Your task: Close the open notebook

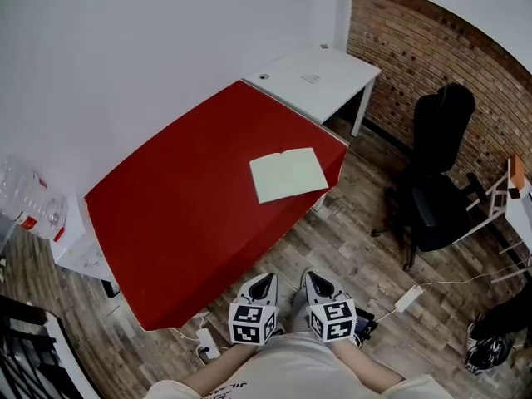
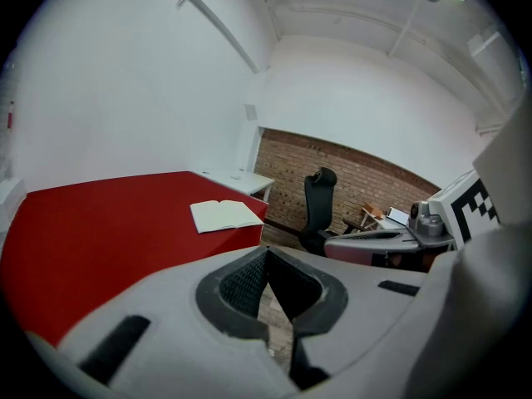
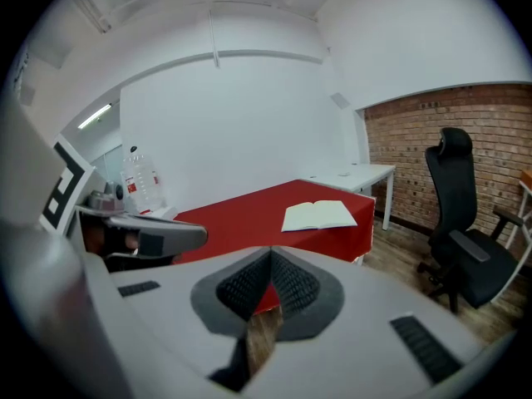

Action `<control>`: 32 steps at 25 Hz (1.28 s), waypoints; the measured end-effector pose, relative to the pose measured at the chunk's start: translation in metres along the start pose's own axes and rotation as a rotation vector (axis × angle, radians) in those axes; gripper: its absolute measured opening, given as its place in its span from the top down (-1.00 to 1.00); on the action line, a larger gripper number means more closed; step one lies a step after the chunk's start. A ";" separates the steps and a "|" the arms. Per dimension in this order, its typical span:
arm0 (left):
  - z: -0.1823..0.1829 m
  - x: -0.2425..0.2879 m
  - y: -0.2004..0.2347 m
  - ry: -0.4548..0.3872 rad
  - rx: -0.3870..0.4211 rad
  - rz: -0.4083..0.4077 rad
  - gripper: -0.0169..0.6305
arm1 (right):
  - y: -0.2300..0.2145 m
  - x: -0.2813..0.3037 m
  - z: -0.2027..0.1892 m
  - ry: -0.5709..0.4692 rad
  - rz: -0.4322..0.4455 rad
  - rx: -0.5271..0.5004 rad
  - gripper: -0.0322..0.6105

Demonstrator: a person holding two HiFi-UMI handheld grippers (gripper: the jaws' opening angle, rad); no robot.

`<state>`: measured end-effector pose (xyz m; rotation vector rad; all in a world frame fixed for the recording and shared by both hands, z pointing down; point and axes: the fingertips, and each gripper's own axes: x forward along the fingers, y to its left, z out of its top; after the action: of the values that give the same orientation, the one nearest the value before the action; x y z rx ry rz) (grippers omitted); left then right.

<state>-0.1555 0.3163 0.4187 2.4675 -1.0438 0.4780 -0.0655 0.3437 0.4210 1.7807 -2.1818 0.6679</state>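
Head view: notebook (image 1: 288, 174) lies open on the red tabletop (image 1: 183, 214); left gripper (image 1: 265, 283) and right gripper (image 1: 315, 281) below, jaws clenched, empty.

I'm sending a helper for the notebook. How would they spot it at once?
Find the red table beside the white wall. Near its corner by the brick wall lies the notebook, open flat, pale pages up: the only thing on the red top.
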 end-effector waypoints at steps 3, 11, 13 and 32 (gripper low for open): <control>0.011 0.027 0.012 0.008 -0.003 0.020 0.93 | -0.016 0.027 0.016 -0.007 0.021 -0.004 0.89; 0.083 0.129 0.029 -0.017 0.006 0.058 0.93 | -0.101 0.105 0.085 -0.026 0.045 -0.025 0.89; 0.100 0.150 0.034 -0.028 0.002 0.075 0.93 | -0.118 0.121 0.103 -0.032 0.055 -0.031 0.89; 0.163 0.254 0.048 -0.014 -0.004 0.106 0.93 | -0.191 0.191 0.158 -0.022 0.118 -0.016 0.89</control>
<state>0.0009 0.0543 0.4076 2.4243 -1.1846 0.4922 0.0920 0.0732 0.4094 1.6691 -2.3144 0.6572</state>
